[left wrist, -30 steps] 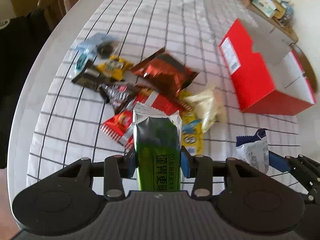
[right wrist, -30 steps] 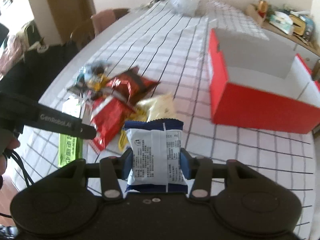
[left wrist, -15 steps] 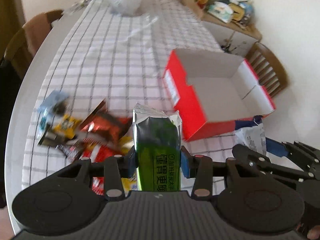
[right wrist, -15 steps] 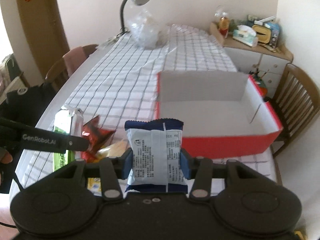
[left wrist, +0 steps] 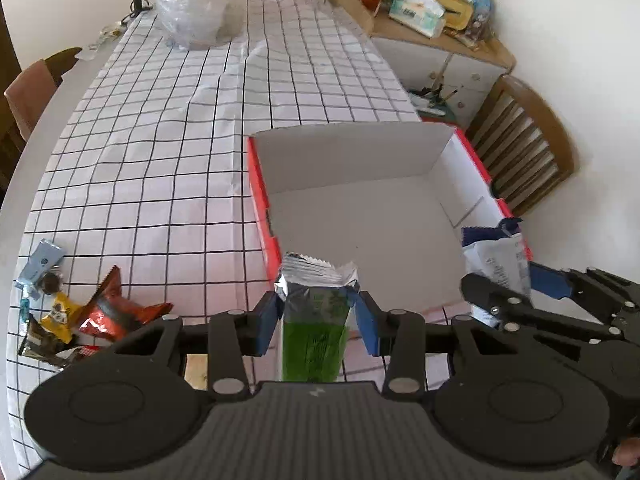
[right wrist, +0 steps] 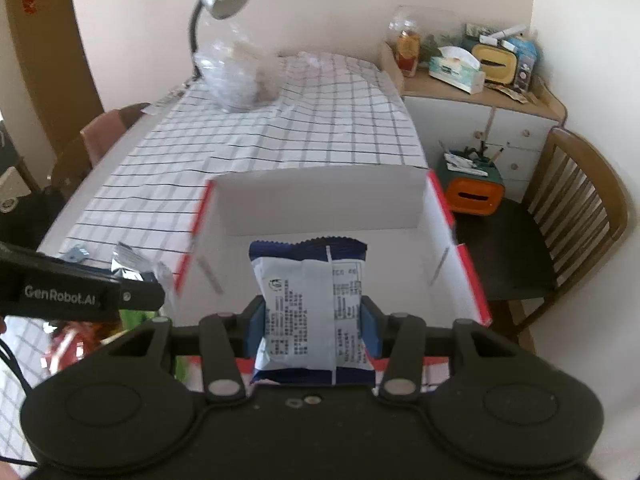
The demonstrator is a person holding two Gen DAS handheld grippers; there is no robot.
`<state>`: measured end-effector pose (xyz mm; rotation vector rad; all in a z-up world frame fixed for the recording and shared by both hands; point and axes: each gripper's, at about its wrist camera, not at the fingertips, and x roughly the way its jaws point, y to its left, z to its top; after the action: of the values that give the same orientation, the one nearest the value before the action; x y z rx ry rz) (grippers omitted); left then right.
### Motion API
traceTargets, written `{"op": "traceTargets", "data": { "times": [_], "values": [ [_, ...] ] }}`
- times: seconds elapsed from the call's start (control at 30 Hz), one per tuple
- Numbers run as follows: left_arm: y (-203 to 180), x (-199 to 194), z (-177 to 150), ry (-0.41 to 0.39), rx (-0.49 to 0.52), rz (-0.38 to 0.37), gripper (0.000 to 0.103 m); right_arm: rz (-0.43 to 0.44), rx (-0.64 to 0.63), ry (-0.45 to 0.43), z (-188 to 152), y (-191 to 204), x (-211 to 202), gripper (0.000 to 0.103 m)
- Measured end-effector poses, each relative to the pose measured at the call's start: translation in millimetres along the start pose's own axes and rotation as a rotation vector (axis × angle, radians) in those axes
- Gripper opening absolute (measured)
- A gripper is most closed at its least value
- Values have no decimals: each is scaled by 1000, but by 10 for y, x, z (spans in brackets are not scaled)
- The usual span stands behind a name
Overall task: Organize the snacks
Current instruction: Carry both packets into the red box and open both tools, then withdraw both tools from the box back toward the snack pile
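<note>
While both held, two packets [left wrist: 314,322]

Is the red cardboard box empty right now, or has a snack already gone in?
Empty. The red cardboard box shows only bare white floor in both views; both held packets are still in the claws.

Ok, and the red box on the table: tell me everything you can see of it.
The red box looks like cardboard, red outside and plain white inside, open-topped with a taller back flap standing upright. It sits on the checked tablecloth near the table's right edge, by a wooden chair. Its visible floor holds nothing. Both grippers hold packets near its front wall; whether anything touches it cannot be told.
</note>
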<state>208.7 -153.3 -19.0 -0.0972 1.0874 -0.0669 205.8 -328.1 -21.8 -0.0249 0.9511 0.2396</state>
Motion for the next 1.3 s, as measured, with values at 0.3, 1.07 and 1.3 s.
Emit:
{"op": "traceTargets", "data": {
  "times": [0.3,1.07,1.3],
  "values": [
    [-217,-43,433,-54,-7,64,19,53,3,19,131,-459,265,47],
    [-333,660,67,97,-52,110,20,59,-78,170,4,-560,965,65],
    [-273,489,11,53,-58,82,21,95,-85,113,34,-483,628,75]
  ]
}}
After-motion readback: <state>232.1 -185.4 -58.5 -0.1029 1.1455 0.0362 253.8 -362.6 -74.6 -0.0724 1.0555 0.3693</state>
